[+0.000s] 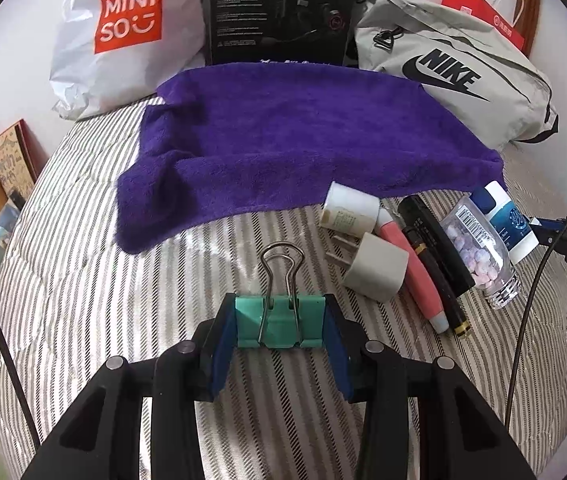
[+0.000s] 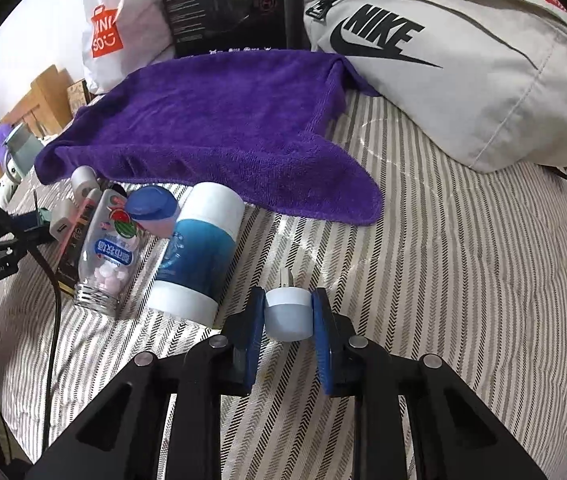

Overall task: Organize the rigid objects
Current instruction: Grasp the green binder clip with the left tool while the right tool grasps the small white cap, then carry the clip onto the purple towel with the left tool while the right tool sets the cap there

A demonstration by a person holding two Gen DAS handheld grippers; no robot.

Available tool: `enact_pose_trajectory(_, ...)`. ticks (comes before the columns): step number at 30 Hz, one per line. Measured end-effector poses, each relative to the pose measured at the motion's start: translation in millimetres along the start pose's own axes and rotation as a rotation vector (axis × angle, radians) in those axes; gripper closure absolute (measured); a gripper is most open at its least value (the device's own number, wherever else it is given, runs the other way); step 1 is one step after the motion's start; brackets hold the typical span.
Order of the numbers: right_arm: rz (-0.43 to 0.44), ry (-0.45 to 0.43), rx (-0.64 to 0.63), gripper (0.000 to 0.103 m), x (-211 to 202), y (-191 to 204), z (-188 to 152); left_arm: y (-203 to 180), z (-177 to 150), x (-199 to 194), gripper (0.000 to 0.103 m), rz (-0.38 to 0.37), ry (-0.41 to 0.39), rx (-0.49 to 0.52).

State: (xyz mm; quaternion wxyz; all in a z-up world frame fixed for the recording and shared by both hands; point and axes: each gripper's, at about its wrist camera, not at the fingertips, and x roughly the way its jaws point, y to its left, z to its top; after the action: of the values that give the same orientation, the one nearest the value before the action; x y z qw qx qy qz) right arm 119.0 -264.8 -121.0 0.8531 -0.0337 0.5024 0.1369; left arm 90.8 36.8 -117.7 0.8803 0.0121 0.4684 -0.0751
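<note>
Clamped between the blue pads of the left gripper (image 1: pixel 279 326) is a teal binder clip (image 1: pixel 277 322), its wire handles pointing away from the camera over the striped bed cover (image 1: pixel 83 280). Those fingers stand narrow, pressed on the clip's 2 ends.

Beyond and to the right lies a cluster of small things on the bed: a white plug adapter (image 1: pixel 375 272) with its prongs pointing left, a second white plug (image 1: pixel 349 210) just beyond it, a pink tube (image 1: pixel 411 264) lying against the adapter, a black pen (image 1: pixel 435 280) beside that, a black bar (image 1: pixel 435 240), then a clear bottle of pale tablets (image 1: pixel 479 248) and a blue-and-white canister (image 1: pixel 507 220) at the edge.

In the right wrist view, the right gripper (image 2: pixel 288 314) has its fingers closed narrow on a small white charger plug (image 2: pixel 287 314), prongs pointing away, just above or on the bed; I cannot tell which. It sits just right of the canister's near end, apart from it.

A purple towel (image 1: pixel 303 140) is spread flat behind the cluster, its near edge just beside the far plug. Behind the towel stand a white Miniso bag (image 1: pixel 123 36), a black box (image 1: pixel 279 12) and a grey Nike bag (image 1: pixel 455 76).
</note>
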Motion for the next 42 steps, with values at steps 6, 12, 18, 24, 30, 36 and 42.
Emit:
enact_pose_trajectory(6,-0.011,0.003,0.033,0.08,-9,-6,3,12,-2,-6,0.064,0.004,0.014,-0.03)
enact_pose_trajectory(12,-0.002,0.015,0.074,0.08,-14,-16,7,23,11,-18,0.064,0.007,-0.016,-0.053)
enact_pose_trajectory(18,0.03,0.004,0.08,0.08,-16,-16,24,23,40,-31,0.064,-0.002,-0.057,-0.039)
enact_pose_trajectory(24,0.058,-0.038,0.057,0.08,-23,-9,60,23,87,-31,0.064,-0.016,-0.103,-0.034)
enact_pose_trajectory(30,0.084,-0.088,0.048,0.08,-27,0,103,23,129,-10,0.064,-0.02,-0.103,-0.029)
enact_pose_trajectory(36,0.089,-0.101,0.011,0.08,-10,14,147,17,161,24,0.064,-0.036,-0.081,-0.021)
enact_pose_trajectory(42,0.1,-0.069,-0.007,0.08,24,21,176,15,186,63,0.064,-0.062,-0.044,-0.028)
